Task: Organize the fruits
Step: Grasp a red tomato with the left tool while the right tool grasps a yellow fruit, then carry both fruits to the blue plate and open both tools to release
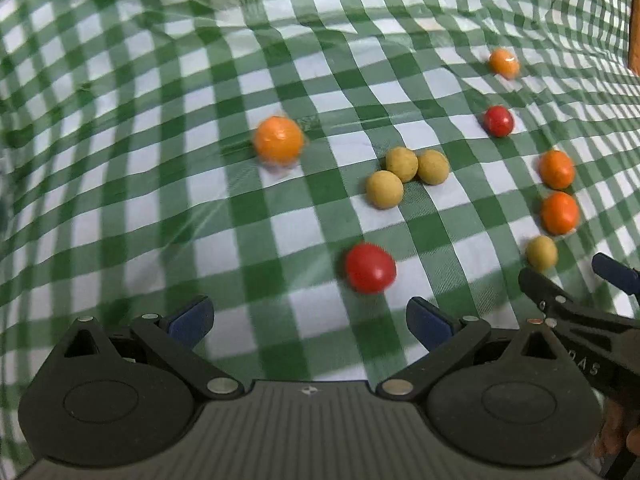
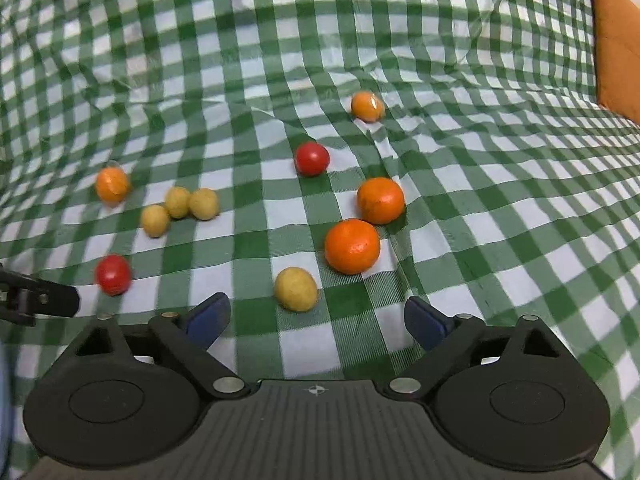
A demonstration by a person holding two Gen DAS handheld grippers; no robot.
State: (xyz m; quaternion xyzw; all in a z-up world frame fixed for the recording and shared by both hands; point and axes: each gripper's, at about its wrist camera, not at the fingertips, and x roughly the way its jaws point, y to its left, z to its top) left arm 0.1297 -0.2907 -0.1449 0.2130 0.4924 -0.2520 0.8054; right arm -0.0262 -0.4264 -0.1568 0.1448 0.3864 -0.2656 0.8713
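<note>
Small round fruits lie loose on a green-and-white checked cloth. In the left wrist view my left gripper is open and empty; a red fruit lies just ahead of its right finger. Beyond are three yellow fruits touching each other and an orange fruit. In the right wrist view my right gripper is open and empty, with a yellow fruit just ahead between its fingers. Two orange fruits lie beyond it. A red fruit sits farther back.
Another orange fruit lies far back on the wrinkled cloth. An orange-brown cushion stands at the right edge. The right gripper shows at the right of the left wrist view; part of the left gripper shows at the left of the right wrist view.
</note>
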